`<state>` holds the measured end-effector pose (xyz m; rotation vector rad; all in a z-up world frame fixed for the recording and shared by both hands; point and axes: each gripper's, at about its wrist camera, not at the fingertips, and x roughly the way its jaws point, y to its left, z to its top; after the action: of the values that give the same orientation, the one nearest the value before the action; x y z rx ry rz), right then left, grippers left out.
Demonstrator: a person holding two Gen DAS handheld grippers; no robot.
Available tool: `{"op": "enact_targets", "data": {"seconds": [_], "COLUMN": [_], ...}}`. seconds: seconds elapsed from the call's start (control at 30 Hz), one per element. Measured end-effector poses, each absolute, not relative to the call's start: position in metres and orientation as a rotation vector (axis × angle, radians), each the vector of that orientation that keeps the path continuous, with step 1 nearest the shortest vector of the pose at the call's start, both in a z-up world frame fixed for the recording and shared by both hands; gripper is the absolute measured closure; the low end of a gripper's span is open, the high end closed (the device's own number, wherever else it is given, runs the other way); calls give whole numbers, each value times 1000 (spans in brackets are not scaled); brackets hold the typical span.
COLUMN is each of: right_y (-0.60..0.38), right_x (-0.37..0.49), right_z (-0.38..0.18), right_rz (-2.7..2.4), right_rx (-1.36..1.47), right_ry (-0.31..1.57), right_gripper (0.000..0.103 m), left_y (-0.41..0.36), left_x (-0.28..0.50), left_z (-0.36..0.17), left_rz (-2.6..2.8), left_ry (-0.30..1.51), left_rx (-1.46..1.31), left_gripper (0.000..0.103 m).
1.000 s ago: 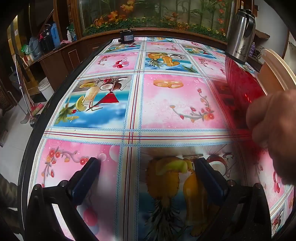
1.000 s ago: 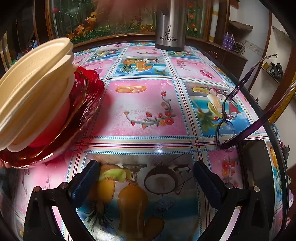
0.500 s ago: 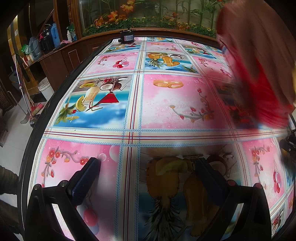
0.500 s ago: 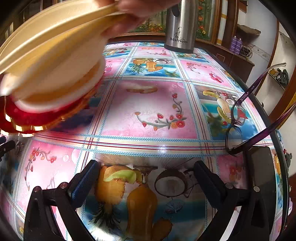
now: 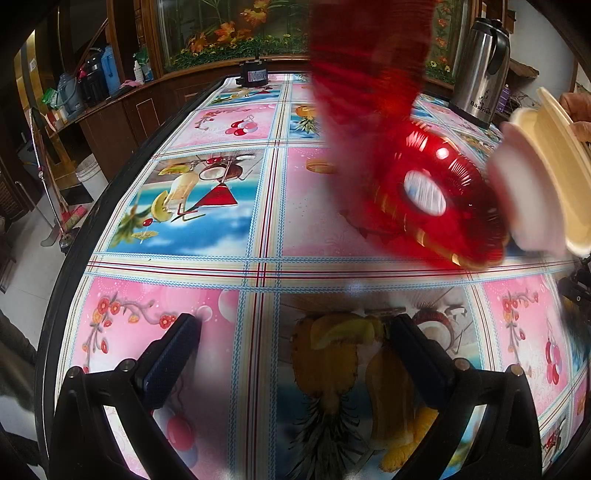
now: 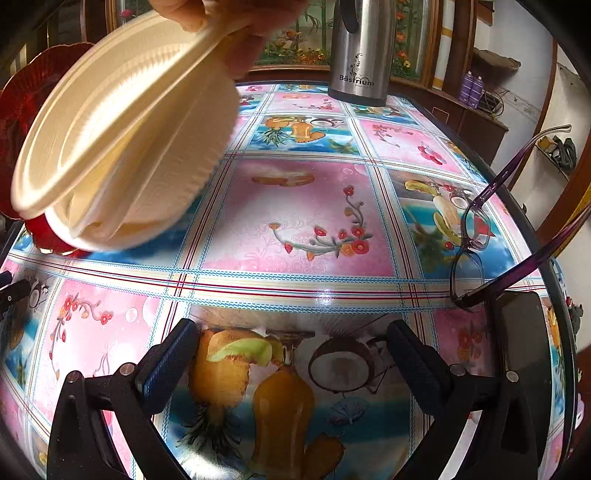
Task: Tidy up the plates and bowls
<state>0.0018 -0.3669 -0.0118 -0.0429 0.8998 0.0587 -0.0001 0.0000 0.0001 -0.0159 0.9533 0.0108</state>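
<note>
A person's hand (image 6: pixel 229 22) holds a tilted stack of cream plates and bowls (image 6: pixel 118 136) above the table, left of centre in the right wrist view. In the left wrist view those cream plates (image 5: pixel 546 173) are at the right edge. A red ribbed glass bowl (image 5: pixel 432 192) is tilted beside them, blurred, with a second red dish (image 5: pixel 365 55) above it; a red dish (image 6: pixel 26 107) also shows behind the cream stack. My left gripper (image 5: pixel 295 365) and right gripper (image 6: pixel 291 362) both rest low over the tablecloth, open with nothing between the fingers.
A steel kettle (image 6: pixel 360 51) stands at the far side of the table. Purple glasses (image 6: pixel 480 236) and a dark phone (image 6: pixel 524 354) lie at the right edge. The fruit-print tablecloth (image 5: pixel 207 206) covers the table; cabinets (image 5: pixel 110 122) and a fish tank lie beyond.
The hand has lifted and swung the stack of dishes leftward over the table and tilted it steeply. The red bowl has separated from the cream plates. Both grippers stayed still.
</note>
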Motion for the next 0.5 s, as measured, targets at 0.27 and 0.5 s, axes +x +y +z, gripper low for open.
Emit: {"op": "enact_targets", "data": {"seconds": [0.27, 0.5], "right_y": [-367, -366], "right_x": [0, 0], "right_z": [-12, -11], "right_rz": [59, 59], "right_rx": [-43, -43], "right_ry": [900, 900], "right_gripper": [1, 1], "left_y": [0, 0], "left_x": [0, 0], "left_z": [0, 0], "left_rz": [11, 11], "left_ry": [953, 953], "left_rx": [-16, -16], "left_gripper": [0, 0]}}
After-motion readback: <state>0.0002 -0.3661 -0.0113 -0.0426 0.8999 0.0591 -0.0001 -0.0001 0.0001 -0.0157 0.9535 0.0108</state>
